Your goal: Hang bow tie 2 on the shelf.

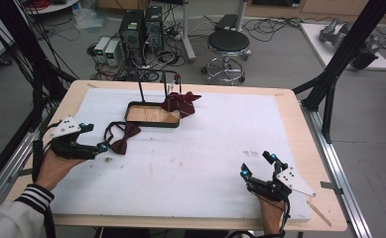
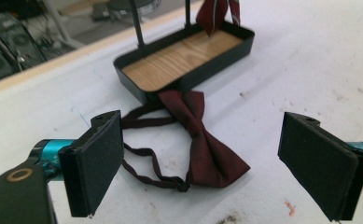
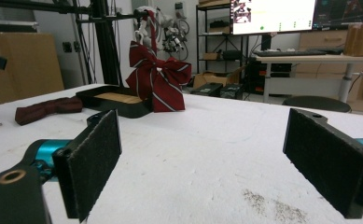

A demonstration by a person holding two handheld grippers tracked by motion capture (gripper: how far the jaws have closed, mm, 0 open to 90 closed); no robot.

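Observation:
A dark red bow tie with a thin neck strap lies flat on the white mat, just in front of a black tray with a wooden bottom. A striped red bow hangs from the wire rack at the tray's far right corner. My left gripper hovers at the left of the bow tie, open and empty. In the left gripper view the bow tie lies ahead between the wide-apart jaws. My right gripper rests low near the front right of the mat, open and empty, facing the striped bow and tray.
A white mat covers most of the wooden table. Black frame posts stand at both sides. A stool and computer towers sit on the floor beyond the far edge.

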